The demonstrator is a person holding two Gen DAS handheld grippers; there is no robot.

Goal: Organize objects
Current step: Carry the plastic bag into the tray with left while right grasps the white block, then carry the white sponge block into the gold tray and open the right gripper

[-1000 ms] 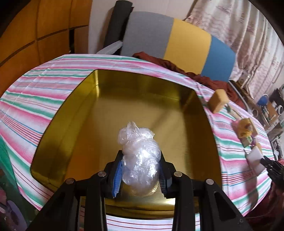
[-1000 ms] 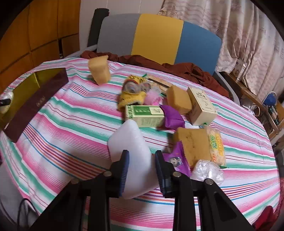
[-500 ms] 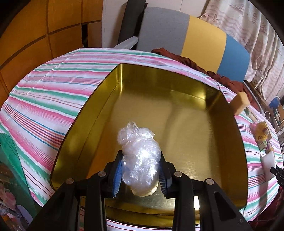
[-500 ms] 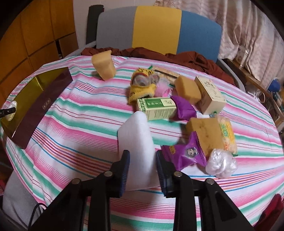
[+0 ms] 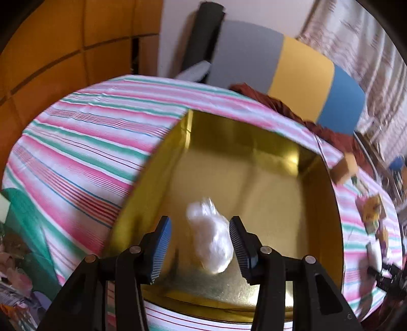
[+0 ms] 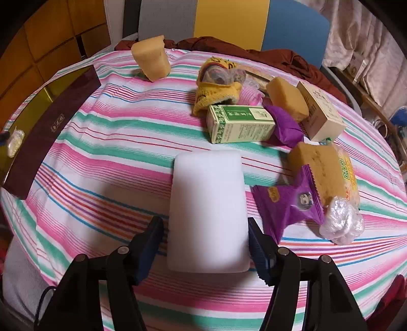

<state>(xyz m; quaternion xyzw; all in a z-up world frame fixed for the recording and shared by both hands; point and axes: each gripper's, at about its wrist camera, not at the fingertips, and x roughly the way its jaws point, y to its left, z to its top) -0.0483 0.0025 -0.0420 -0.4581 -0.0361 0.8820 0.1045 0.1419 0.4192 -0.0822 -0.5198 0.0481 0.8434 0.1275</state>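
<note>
My left gripper (image 5: 199,244) is open over the gold box (image 5: 254,163). A crumpled clear plastic bag (image 5: 212,239) lies loose between its blue pads, nearer the right one, on the box floor. My right gripper (image 6: 204,245) is open around a white foam block (image 6: 207,214) that lies flat on the striped tablecloth (image 6: 114,132); the pads stand just off its sides. The gold box shows at the far left of the right wrist view (image 6: 33,109) with the bag (image 6: 14,142) in it.
Right of the white block lie a purple snack packet (image 6: 290,206), a clear plastic ball (image 6: 342,221), yellow sponges (image 6: 320,168), a green box (image 6: 240,123), a cream box (image 6: 320,112) and a yellow cloth bundle (image 6: 217,84). A sponge (image 6: 151,58) stands at the back. A chair (image 6: 229,23) stands behind the table.
My left gripper has opened and let go of the plastic bag in the gold box. My right gripper has opened wide and the white block now lies flat between its pads.
</note>
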